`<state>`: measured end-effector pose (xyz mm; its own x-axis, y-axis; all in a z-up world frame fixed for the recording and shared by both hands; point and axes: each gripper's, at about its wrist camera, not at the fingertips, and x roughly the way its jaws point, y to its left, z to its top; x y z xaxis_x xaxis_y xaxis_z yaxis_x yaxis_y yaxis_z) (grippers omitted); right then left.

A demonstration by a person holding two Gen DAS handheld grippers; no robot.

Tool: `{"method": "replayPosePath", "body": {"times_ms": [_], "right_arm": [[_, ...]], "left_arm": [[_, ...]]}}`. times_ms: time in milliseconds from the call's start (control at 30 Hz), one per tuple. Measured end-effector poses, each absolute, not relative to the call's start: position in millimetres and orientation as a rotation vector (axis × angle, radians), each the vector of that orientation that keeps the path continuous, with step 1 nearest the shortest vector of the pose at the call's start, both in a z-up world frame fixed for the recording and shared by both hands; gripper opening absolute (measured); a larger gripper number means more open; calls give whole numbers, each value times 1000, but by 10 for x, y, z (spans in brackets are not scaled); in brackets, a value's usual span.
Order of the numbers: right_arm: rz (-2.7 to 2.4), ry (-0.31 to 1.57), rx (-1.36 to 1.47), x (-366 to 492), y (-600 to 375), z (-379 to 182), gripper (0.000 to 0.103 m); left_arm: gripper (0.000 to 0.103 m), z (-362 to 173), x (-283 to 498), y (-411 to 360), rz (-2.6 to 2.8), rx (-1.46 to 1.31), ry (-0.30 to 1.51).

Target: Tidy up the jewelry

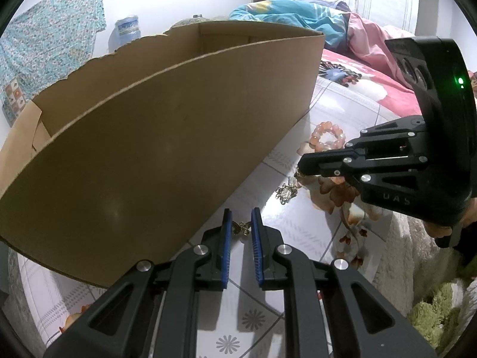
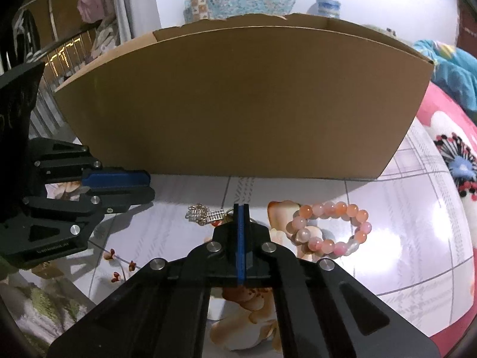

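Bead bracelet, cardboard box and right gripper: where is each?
Bead bracelet [image 2: 329, 226], right wrist view, on a lower bead.
Cardboard box [image 2: 238, 104], right wrist view, on its near wall.
Right gripper [image 2: 241, 208], right wrist view, at its closed fingertips.

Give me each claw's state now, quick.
Left claw: slightly apart, gold butterfly piece between; grip unclear.
Right claw: shut; hold unclear.

Raised letters reading "UAS" stand on the black body of the right gripper [image 1: 301, 170], at the right of the left wrist view. In the right wrist view, a faint line of small print sits on the left gripper [image 2: 149, 186], lower left, too blurred to read.
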<state>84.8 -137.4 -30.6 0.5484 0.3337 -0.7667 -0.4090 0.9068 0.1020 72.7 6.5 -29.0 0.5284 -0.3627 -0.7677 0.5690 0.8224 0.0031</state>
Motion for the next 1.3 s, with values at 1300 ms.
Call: {"method": "replayPosePath", "body": {"times_ms": [1300], "right_arm": [[645, 977, -320, 959, -1452, -293, 8]], "left_arm": [[12, -290, 750, 83, -556, 263, 855]]}}
